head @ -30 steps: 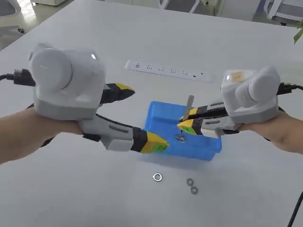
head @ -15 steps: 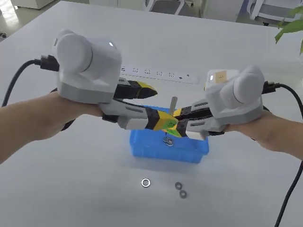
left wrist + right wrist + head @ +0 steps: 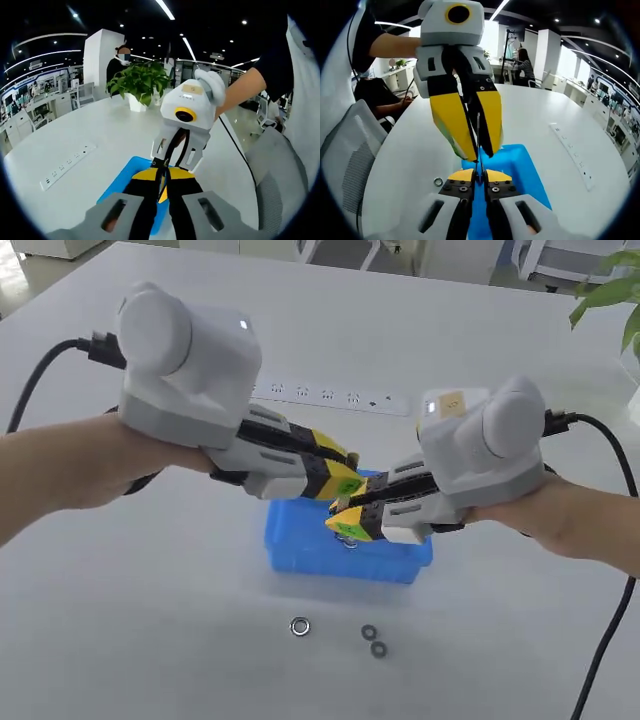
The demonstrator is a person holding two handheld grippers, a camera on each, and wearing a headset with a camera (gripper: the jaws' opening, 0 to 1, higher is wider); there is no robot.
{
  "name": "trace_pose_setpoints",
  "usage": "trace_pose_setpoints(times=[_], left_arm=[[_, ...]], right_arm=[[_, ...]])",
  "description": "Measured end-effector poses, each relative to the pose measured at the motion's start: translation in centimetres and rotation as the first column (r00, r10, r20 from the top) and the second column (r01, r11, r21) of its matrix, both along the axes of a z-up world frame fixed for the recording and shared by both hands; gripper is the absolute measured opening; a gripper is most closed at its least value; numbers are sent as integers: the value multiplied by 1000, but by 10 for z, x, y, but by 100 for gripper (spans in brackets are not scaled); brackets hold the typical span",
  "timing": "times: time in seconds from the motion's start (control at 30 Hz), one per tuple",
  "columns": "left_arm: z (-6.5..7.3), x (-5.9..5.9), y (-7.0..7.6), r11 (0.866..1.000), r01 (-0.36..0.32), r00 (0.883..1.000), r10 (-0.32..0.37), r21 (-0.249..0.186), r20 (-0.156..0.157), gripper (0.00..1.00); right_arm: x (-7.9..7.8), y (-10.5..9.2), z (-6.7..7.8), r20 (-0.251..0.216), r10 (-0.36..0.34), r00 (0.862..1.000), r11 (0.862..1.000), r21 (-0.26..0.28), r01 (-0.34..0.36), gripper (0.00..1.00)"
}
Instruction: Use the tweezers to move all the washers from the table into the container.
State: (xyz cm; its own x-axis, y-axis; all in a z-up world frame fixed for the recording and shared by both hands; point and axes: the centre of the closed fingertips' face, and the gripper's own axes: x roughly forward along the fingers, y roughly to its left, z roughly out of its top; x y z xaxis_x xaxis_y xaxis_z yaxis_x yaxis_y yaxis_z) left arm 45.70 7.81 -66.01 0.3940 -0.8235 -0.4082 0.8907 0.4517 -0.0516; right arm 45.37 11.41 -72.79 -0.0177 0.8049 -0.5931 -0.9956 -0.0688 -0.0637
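Since a second ago, our left gripper (image 3: pixel 345 472) has swung in from the side to meet the right gripper (image 3: pixel 345 525) tip to tip. On the table (image 3: pixel 120 640), we hold both over the blue container (image 3: pixel 300 558), likely so that anything released falls inside. Both jaw pairs are pressed nearly together on the thin tweezers (image 3: pixel 478 135) (the left seemingly steadying or regripping them). Three washers (image 3: pixel 299 626) lie loose on the table just in front of the container, not yet collected.
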Motion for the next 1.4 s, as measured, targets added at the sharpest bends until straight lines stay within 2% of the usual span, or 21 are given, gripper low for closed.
trace_pose_setpoints(times=[0.07, 0.2, 0.23, 0.3, 0.33, 0.43, 0.47, 0.53, 0.6, 0.67, 0.7, 0.8, 1.1, 1.23, 1.3, 1.4], left_arm=[[1, 1, 0, 1000, 2, 1000, -2, 0, 1, 9], [0, 1, 0, 999, 30, 999, -30, 38, 10, 8], [0, 2, 0, 999, 27, 999, -28, 45, 21, 8], [1, 2, 0, 994, 67, 994, -74, 82, 85, 7], [2, 0, -1, 987, 111, 982, -126, 113, 141, 6], [3, -1, -1, 990, 97, 989, -107, 99, 100, 5], [4, -1, 0, 990, 101, 989, -111, 101, 99, 5], [3, 0, 1, 987, 103, 987, -116, 121, 108, 5], [3, 0, 1, 988, 100, 988, -113, 120, 107, 5], [4, 1, 1, 988, 100, 987, -114, 121, 111, 5], [6, 2, 1, 988, 100, 987, -114, 118, 116, 5], [10, 5, 0, 990, 97, 986, -110, 103, 123, 5], [16, 9, 1, 987, 99, 981, -118, 125, 155, 5], [20, 6, -2, 986, 110, 979, -129, 123, 157, 5], [24, 3, -2, 989, 109, 981, -124, 103, 152, 5], [24, 0, -1, 986, 113, 978, -132, 123, 161, 5]], right_arm=[[-1, 0, 1, 1, 9, 1000, 1000, 0, -9, 8], [-1, 1, 0, 10, 21, 1000, 1000, -10, -21, 8], [0, 1, 0, 10, 21, 1000, 1000, -10, -21, 8], [1, 2, 0, 14, 18, 1000, 1000, -10, -18, 8], [3, 2, 1, 13, 14, 1000, 1000, -9, -14, 8], [-2, 2, 3, -11, 21, 1000, 1000, -9, -21, 9], [-2, 3, 3, -5, 21, 1000, 1000, -9, -21, 9], [-2, 3, 3, 25, 23, 999, 1000, -20, -22, 10], [-1, 3, 4, 27, 19, 999, 1000, -21, -18, 11], [3, 4, 6, 83, 25, 996, 1000, -17, -24, 12], [3, 4, 7, 90, 26, 996, 1000, -11, -25, 12], [5, 4, 8, 84, 21, 996, 1000, -12, -20, 17], [9, -1, 11, 85, -30, 996, 1000, 0, 30, 36], [8, -9, 10, 75, -52, 996, 999, 1, 52, 45], [7, -11, 12, 62, -65, 996, 998, 11, 65, 48], [3, -15, 17, 50, -85, 995, 996, 38, 83, 54]])
